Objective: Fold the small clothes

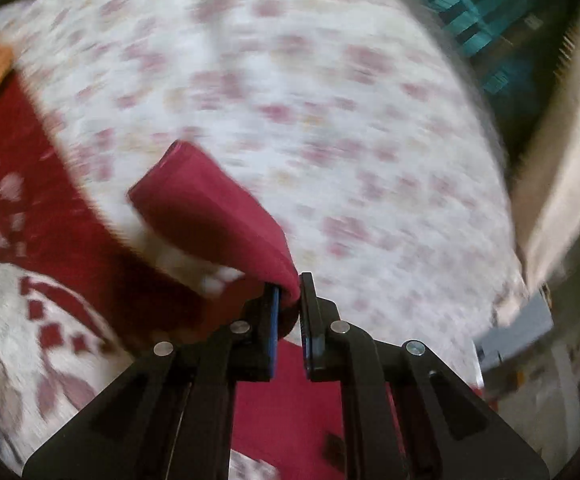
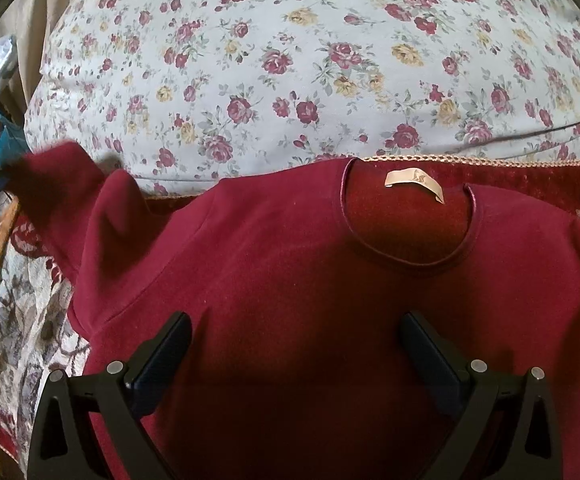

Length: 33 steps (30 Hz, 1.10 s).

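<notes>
Left black two-finger gripper (image 1: 289, 292) pinched tight on fold of dark red knit fabric, the sleeve (image 1: 210, 220) of a maroon long-sleeve top, fabric bunched between blue-edged pads (image 1: 274, 320). Sleeve lifted off surface, stretching away up-left from the jaws, cuff end free in the air. Left view heavily motion-blurred. Below: white floral-print bedsheet (image 1: 330, 120), blurred; red-and-white patterned rug or blanket (image 1: 30, 208) at left edge.

Right black two-finger gripper (image 2: 296, 344) spread wide, nothing between fingers (image 2: 170, 344), hovering over chest area of maroon long-sleeve top (image 2: 290, 280); contact with fabric not clear. Top lying flat, front up, round neckline (image 2: 410, 232) toward far side, beige neck label (image 2: 414, 184) visible inside collar. Top resting on dark red velvet-like cloth with gold braid trim (image 2: 470, 160), which lies over pale floral bedsheet (image 2: 290, 60) with red and yellow roses. Sleeve (image 2: 70, 184) on left of right view raised and blurred at its end. Patterned woven blanket (image 2: 30, 320) at lower left. Cluttered items at far left edge, too small to tell.
</notes>
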Each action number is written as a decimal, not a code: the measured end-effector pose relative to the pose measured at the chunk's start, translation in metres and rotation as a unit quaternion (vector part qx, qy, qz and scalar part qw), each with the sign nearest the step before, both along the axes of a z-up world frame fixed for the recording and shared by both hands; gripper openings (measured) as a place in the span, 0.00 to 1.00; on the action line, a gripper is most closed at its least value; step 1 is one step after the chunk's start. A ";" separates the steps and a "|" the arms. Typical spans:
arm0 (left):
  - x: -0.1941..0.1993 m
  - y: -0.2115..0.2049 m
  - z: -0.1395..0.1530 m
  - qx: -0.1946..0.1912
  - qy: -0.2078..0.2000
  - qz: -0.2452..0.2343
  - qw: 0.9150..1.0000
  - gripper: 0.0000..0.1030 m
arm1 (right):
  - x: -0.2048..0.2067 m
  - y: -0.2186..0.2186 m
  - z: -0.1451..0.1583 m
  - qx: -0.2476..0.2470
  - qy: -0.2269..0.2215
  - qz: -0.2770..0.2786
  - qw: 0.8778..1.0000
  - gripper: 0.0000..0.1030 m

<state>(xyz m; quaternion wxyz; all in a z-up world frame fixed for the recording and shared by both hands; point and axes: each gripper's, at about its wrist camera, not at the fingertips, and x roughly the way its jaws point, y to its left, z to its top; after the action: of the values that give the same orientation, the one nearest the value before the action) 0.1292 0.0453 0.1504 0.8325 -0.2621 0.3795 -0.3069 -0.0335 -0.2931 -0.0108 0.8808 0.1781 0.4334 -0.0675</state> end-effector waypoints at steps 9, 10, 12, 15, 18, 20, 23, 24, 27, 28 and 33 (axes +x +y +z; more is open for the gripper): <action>-0.114 -0.176 0.021 -0.013 -0.022 -0.163 0.986 0.08 | -0.063 -0.107 0.042 0.165 -0.001 -0.090 0.982 0.99; -0.120 -0.200 0.008 -0.009 -0.010 -0.175 0.985 0.08 | -0.074 -0.124 0.047 0.153 0.006 -0.101 0.983 0.99; -0.130 -0.238 -0.021 0.008 0.015 -0.182 0.983 0.08 | -0.090 -0.146 0.052 0.136 0.006 -0.117 0.984 0.99; -0.146 -0.277 -0.055 0.059 0.027 -0.193 0.979 0.17 | -0.118 -0.178 0.058 0.134 0.003 -0.152 0.979 0.99; -0.152 -0.273 -0.073 0.084 0.052 -0.218 0.971 0.38 | -0.136 -0.194 0.064 0.161 -0.015 -0.148 0.976 0.99; -0.160 -0.244 -0.058 0.098 0.028 -0.213 0.972 0.45 | -0.135 -0.191 0.069 0.145 -0.017 -0.131 0.981 0.99; -0.177 -0.195 -0.040 0.176 -0.031 -0.154 0.972 0.70 | -0.120 -0.179 0.080 0.108 -0.014 -0.093 0.990 0.99; -0.179 -0.177 -0.040 0.206 -0.052 -0.115 0.970 0.72 | -0.117 -0.178 0.081 0.103 -0.014 -0.083 0.991 0.99; -0.166 -0.129 -0.060 0.255 -0.047 -0.038 0.965 0.72 | -0.098 -0.174 0.075 0.075 -0.002 -0.064 0.995 0.99; -0.160 -0.116 -0.071 0.256 -0.031 -0.023 0.966 0.72 | -0.087 -0.172 0.071 0.051 0.011 -0.066 0.996 0.99; -0.136 -0.099 -0.115 0.250 0.039 -0.004 0.967 0.72 | -0.054 -0.181 0.041 -0.031 0.092 -0.082 0.992 0.97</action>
<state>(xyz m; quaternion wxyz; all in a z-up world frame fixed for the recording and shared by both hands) -0.0067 -0.0534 0.0359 0.8548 -0.0558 0.4778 -0.1948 -0.0879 -0.4744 0.0299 0.8336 0.1789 0.4944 -0.1692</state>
